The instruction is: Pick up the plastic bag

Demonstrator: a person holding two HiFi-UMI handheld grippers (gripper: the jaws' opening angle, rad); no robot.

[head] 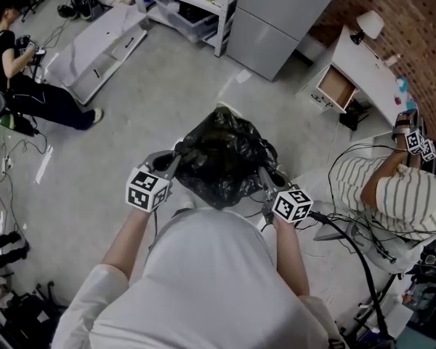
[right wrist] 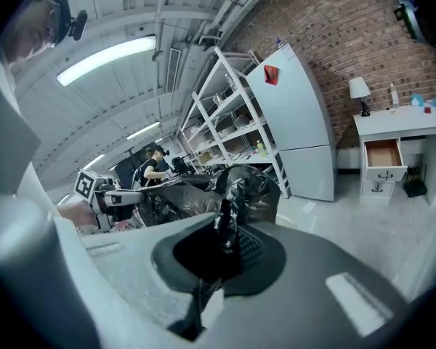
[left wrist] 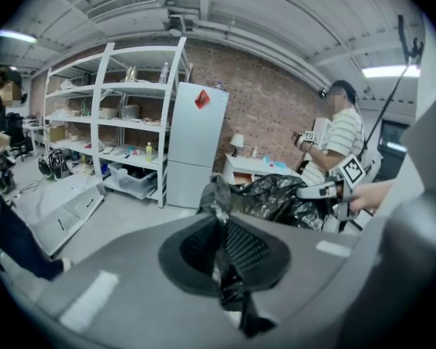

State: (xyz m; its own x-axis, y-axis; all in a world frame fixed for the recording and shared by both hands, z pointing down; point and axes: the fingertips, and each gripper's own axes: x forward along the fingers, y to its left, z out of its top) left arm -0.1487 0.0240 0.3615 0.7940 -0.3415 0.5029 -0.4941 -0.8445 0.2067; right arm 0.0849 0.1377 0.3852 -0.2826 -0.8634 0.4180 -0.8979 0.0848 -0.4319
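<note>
The black plastic bag (head: 221, 158) is held up on the near side of the refrigerator (head: 280, 20); the left gripper (left wrist: 221, 249) is pressed together on a fold of its rim; the right gripper (right wrist: 225, 238) pinches the opposite side likewise; to lift well, I judge both should rise level, film taut but not tearing.

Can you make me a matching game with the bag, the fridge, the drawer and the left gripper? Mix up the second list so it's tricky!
Things:
1. bag
2. fridge
3. drawer
4. left gripper

Descriptions:
A. pulled open
B. shut, pinching the bag's edge
C. black and crinkly
D. pale grey and tall

Right pairs: 1-C, 2-D, 3-A, 4-B.
</note>
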